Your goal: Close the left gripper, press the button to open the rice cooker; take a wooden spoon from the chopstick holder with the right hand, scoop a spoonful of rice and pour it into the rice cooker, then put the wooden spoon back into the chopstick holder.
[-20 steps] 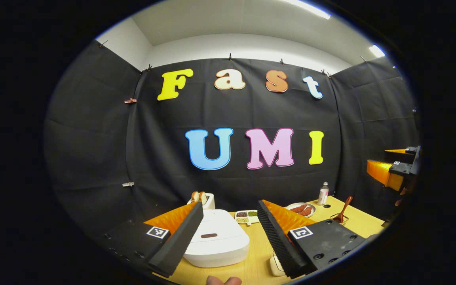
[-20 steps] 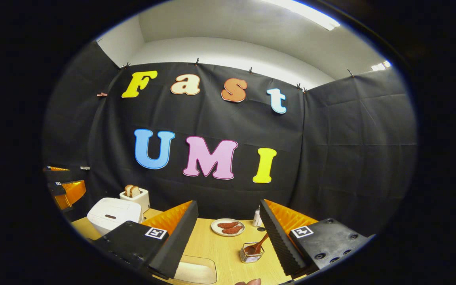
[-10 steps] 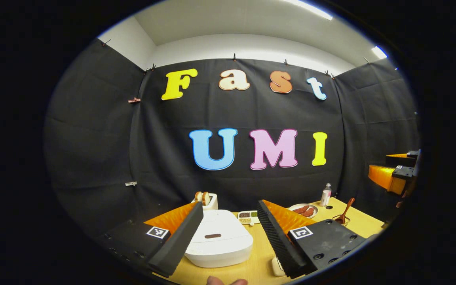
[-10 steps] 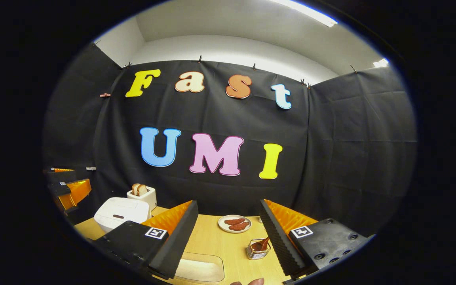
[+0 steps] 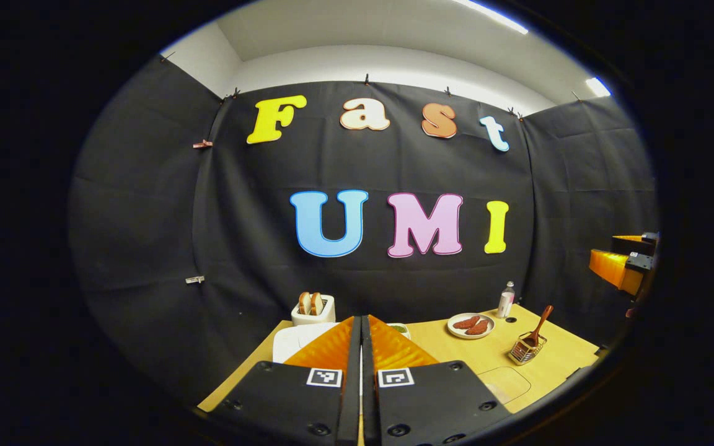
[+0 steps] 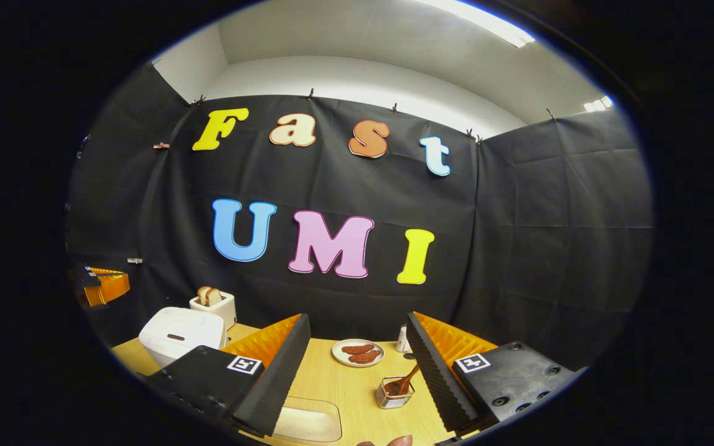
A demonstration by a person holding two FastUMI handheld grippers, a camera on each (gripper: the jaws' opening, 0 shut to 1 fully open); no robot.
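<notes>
Now left claw was pressed together, empty, ready to poke rice cooker button ahead; right claw gaped apart above counter, facing wooden spoon.

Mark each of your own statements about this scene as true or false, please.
1. The left gripper has its jaws together. True.
2. The right gripper holds the spoon. False: its jaws are open and empty; the spoon stands in the holder.
3. The rice cooker is closed. True.
4. The plate is bare. False: brownish food lies on it.
5. The toaster holds bread. True.
</notes>
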